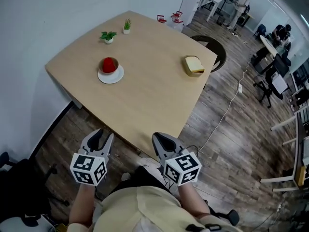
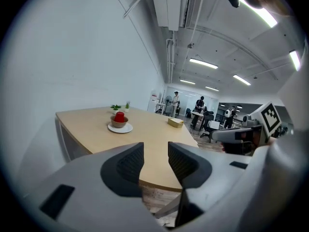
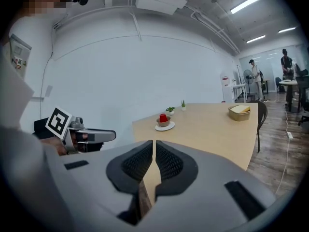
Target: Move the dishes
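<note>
Off the table's near edge, both grippers hang short of the dishes.
The left gripper (image 1: 102, 135) has its jaws spread with nothing between them; the right gripper (image 1: 159, 138) has its jaws pressed together, empty. Both point across the table (image 1: 149, 86). Near the left edge a round plate (image 1: 117, 78) carries a bowl (image 1: 102, 68) with a red cup (image 1: 109, 65) standing upright in it; the round stack has no long axis. By the right edge, well apart, a tan dish (image 1: 186, 65) lies flat, nearly square, with something yellow inside. Two plants (image 1: 108, 35) stand at the far corner.
</note>
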Tool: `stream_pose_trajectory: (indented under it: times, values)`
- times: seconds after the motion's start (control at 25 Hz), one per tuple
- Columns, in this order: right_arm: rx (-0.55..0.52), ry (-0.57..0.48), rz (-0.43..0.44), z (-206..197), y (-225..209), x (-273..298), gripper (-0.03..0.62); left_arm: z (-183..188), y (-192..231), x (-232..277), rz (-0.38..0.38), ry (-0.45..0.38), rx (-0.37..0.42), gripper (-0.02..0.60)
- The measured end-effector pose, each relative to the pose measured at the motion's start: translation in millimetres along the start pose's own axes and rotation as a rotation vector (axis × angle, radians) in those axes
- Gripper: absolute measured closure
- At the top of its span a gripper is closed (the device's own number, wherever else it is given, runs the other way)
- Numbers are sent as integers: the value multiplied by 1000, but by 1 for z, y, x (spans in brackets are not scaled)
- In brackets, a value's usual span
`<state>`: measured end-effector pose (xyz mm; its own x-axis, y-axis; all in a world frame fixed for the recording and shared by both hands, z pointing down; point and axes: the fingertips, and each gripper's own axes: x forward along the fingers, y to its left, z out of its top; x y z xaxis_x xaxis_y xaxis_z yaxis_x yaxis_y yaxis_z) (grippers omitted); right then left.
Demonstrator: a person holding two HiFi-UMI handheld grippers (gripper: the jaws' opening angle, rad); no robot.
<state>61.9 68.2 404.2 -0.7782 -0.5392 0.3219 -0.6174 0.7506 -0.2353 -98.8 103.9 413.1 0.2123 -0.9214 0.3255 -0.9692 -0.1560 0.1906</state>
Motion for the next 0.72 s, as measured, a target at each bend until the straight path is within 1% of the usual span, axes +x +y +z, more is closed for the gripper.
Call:
stream_pose_trajectory:
  times: [0.08, 0.16, 0.24, 0.36, 0.4, 0.52, 0.56, 0.6, 0.72]
  values:
    - [-6, 1, 5, 6, -11, 4, 577, 5, 0, 14, 5, -3, -2, 422]
    - [-12, -4, 11, 14, -19, 8, 577, 12, 0, 26, 12, -1, 19, 413]
    - [-20, -11, 28, 19, -22, 13, 577, 20, 5, 37, 33, 0, 42, 406]
    - [-34, -7, 50, 19, -32, 18, 577, 30, 7, 51, 70, -22, 59, 397]
    - [-34, -4, 52, 18, -37, 19, 577, 31, 6, 55, 83, -23, 84, 396]
    - [-20, 3, 63, 15, -45, 26, 577, 30, 5, 65, 127, 4, 200, 380]
    - [-17, 7, 67, 13, -47, 28, 577, 30, 6, 67, 138, 10, 220, 376]
    - [-14, 14, 71, 11, -48, 31, 577, 30, 9, 70, 145, 12, 218, 371]
    - [-3, 36, 74, 3, -50, 36, 577, 36, 21, 77, 159, -9, 148, 365]
